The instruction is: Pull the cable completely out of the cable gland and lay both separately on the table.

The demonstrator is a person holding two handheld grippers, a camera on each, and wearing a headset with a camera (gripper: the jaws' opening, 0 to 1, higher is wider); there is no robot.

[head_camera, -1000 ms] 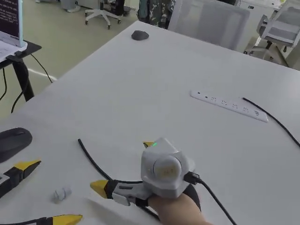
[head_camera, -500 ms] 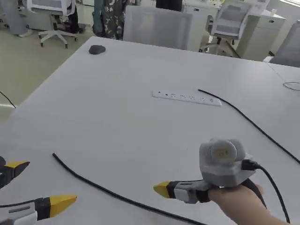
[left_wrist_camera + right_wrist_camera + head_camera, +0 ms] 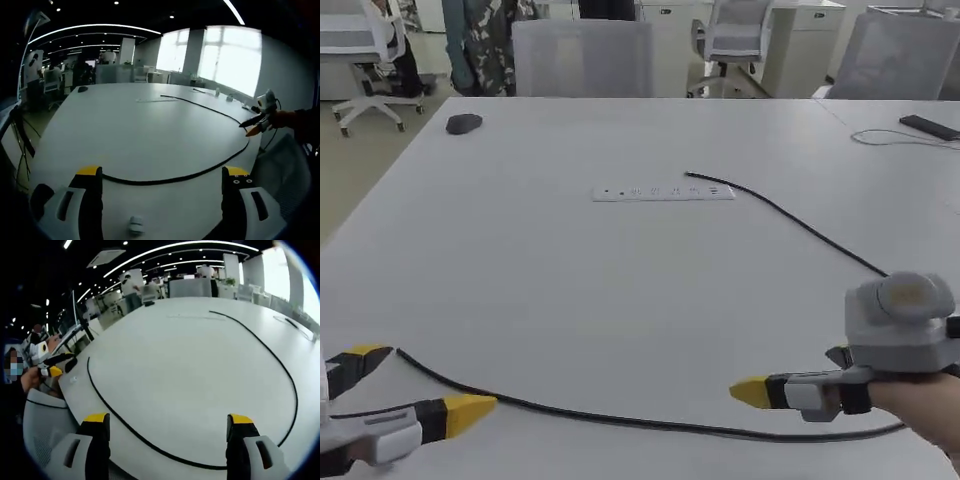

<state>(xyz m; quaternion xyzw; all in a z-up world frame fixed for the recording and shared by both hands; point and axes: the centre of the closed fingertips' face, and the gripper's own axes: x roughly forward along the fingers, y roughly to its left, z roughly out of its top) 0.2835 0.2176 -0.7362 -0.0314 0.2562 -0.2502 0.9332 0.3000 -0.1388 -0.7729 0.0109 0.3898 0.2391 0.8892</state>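
**Q:** Head view: how do the tongs stand?

**A:** The left gripper (image 3: 415,385) has its jaws spread wide and holds nothing. The right gripper (image 3: 782,385) shows one yellow tip. The other tip is hidden behind its body, so the opening cannot be read here. Both sit well to the person's side of the power strip (image 3: 663,192).

**Q:** Where is the cable?

**A:** The cable (image 3: 620,421) is thin, black and round, and lies flat on the table (image 3: 570,280). One end rests just beyond the power strip. The run leads away from the strip and passes behind the right gripper. It then crosses to the left gripper, ending just beside one jaw tip.

**Q:** What of the surface and the room?

**A:** The table is white, smooth and matte. A dark mouse (image 3: 465,123) lies beyond the power strip, off to its left. Grey office chairs (image 3: 582,55) stand past the far edge.

**Q:** Left gripper view?

**A:** The jaws are wide apart and empty. The cable gland (image 3: 136,223), a small pale piece, lies on the table between them and touches neither. It is clear of the cable and far from the power strip. The cable arcs across just past the yellow tips.

**Q:** Right gripper view?

**A:** The jaws are spread and grip nothing. The cable reads as one unbroken loop from the power strip, round in front of the tips, toward the left gripper. Light strips run along the dark ceiling.
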